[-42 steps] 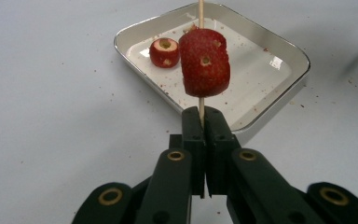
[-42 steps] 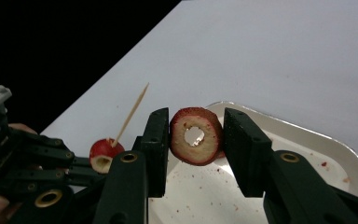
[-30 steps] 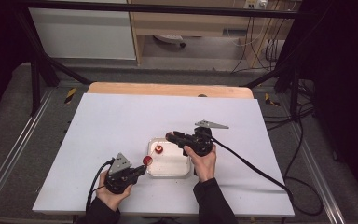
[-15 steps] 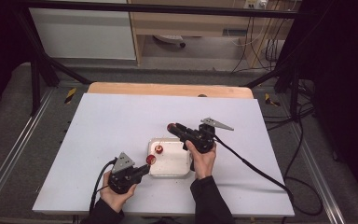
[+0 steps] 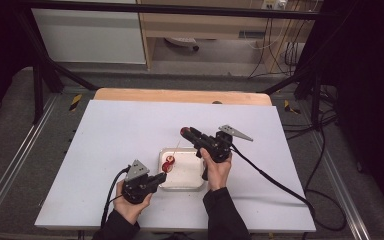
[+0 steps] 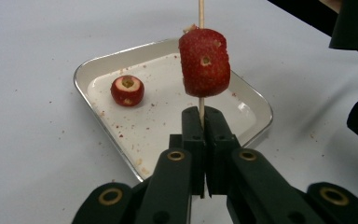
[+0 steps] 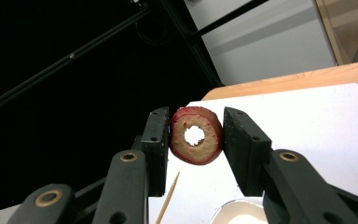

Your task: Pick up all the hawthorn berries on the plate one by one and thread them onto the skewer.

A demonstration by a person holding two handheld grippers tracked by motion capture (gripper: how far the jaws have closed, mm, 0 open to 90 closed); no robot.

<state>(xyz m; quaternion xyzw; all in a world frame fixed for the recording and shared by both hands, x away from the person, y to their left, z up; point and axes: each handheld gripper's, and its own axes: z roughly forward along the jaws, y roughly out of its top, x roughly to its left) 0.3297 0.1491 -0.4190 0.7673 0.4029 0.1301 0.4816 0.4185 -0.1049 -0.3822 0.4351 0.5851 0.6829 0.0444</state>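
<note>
Fruit pieces and a thin wooden skewer are the work in hand above a small white tray on the white table.

In the left gripper view, the left gripper has its two black jaws pressed together on the lower end of the skewer, which rises upright from between the pads. A red strawberry-like piece is threaded on the skewer just above the jaw tips, not touching them; a small hole shows in its face. Beyond it, inside the tray near the far left corner, lies another red piece with a pale cored centre, well apart from the jaws. Red crumbs speckle the tray floor and the table beside it.

In the right gripper view, the right gripper clamps a cored red ring slice between its pads, one pad on each side of the rind, the pale cut face and round hole turned toward the camera. The pointed skewer tip shows below the slice, apart from it.

From the high view, the left gripper sits at the tray's near left edge and the right gripper is held above the tray's far edge, its slice raised clear of the table.
</note>
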